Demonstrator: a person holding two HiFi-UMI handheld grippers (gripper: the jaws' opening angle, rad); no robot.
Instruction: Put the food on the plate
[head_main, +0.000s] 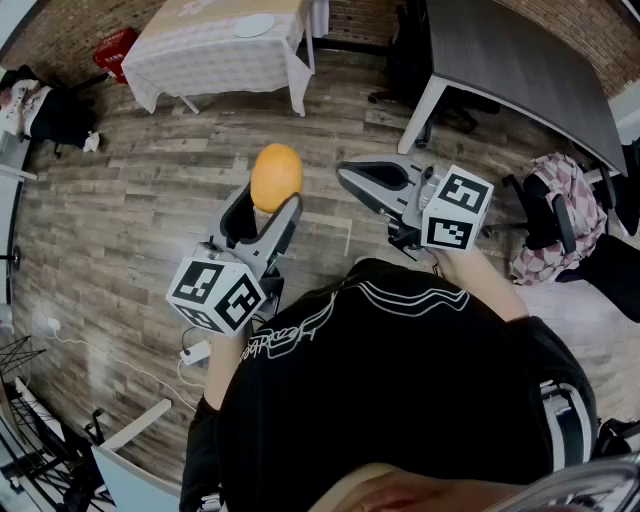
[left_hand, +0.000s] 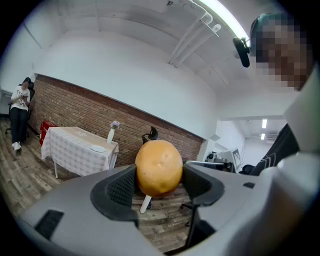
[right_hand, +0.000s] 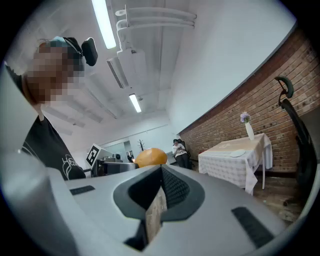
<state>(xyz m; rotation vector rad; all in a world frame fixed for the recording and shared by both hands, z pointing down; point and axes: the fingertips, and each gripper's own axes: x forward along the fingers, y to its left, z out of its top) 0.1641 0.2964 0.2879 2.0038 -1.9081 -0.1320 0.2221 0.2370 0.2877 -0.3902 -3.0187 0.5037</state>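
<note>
A round orange fruit (head_main: 276, 177) is held up above the wooden floor, with my left gripper (head_main: 270, 205) shut on it. In the left gripper view the orange (left_hand: 159, 167) fills the gap between the two dark pads of that gripper (left_hand: 159, 181). My right gripper (head_main: 350, 178) is beside it on the right, jaws shut with nothing between them (right_hand: 161, 172). A white plate (head_main: 255, 25) lies on a table with a white cloth (head_main: 215, 55) far ahead. The plate also shows small in the left gripper view (left_hand: 98, 148) and in the right gripper view (right_hand: 236, 153).
A grey table (head_main: 520, 60) stands at the back right with dark chairs around it. A pink bag (head_main: 560, 215) lies on a chair at the right. A vase (left_hand: 111, 134) stands on the clothed table. A seated person (left_hand: 20, 112) is by the brick wall.
</note>
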